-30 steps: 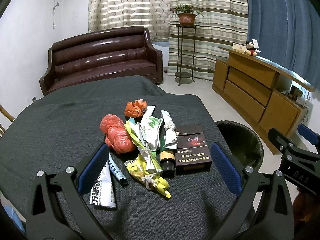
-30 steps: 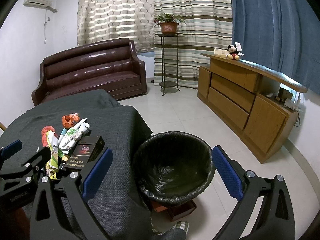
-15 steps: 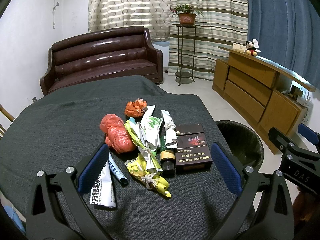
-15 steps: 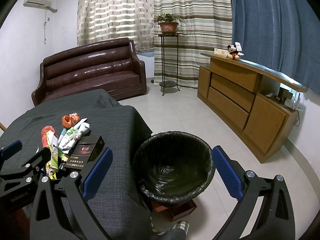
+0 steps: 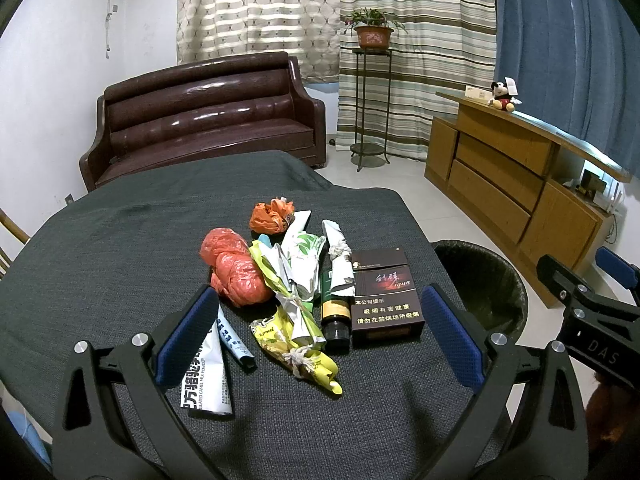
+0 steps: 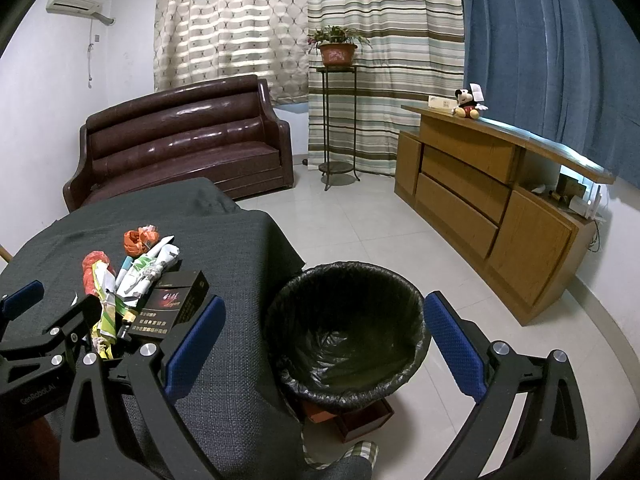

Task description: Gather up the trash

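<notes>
A pile of trash lies on the dark cloth table [image 5: 100, 264]: a red plastic bag [image 5: 236, 272], an orange crumpled bag [image 5: 272, 216], a yellow wrapper [image 5: 296, 352], a green-white wrapper [image 5: 304, 256], a dark bottle [image 5: 334, 316], a brown cigarette box [image 5: 384, 296] and a white packet [image 5: 206, 376]. My left gripper [image 5: 320, 336] is open and empty, just in front of the pile. My right gripper [image 6: 320, 340] is open and empty above the black-lined trash bin [image 6: 348, 336]. The bin also shows in the left wrist view [image 5: 480, 284].
The bin stands on the floor right of the table edge [image 6: 280, 264]. A brown sofa [image 5: 200, 120] is behind the table. A wooden cabinet [image 6: 480, 192] runs along the right wall, and a plant stand [image 6: 336, 120] is by the curtains.
</notes>
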`<state>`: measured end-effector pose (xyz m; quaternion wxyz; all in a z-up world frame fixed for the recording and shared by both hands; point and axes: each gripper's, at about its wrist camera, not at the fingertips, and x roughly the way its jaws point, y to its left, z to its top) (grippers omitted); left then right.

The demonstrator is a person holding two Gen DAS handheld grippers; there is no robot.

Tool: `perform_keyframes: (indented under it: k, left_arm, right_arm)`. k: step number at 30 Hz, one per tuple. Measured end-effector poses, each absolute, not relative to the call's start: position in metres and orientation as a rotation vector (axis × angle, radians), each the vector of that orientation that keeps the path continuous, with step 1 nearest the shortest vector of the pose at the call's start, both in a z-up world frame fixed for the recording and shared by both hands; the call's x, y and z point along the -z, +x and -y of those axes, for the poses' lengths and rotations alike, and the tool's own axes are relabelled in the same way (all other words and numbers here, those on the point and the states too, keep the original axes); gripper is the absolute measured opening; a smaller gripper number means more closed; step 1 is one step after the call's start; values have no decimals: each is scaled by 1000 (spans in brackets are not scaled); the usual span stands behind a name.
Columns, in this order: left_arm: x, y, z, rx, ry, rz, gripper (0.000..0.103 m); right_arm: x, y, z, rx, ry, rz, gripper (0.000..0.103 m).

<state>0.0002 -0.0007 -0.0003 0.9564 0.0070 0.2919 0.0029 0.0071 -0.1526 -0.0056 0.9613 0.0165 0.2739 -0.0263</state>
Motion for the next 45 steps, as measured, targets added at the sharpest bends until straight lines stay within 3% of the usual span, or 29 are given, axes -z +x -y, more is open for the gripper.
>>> perform_keyframes:
  k: [31,33,35,40,45]
  left_arm:
    - [21,-13,-67,-90,3,-670,97]
    - [22,-11,-69,-94,4,-681,86]
    - [27,-7,-69,-100,5,-706,84]
    - [34,-2,-72,-98,-11,-737,82]
    - [42,1,-77,-105,-2,-774,67]
  right_arm:
    - [11,11,138,-15,29,-613,94]
    - [10,11,135,-24,25,-613,84]
    - [10,14,134,-26,17,-623,72]
    - [14,15,132,-34,23,-639,72]
    - [16,15,133,-33,30,-646,72]
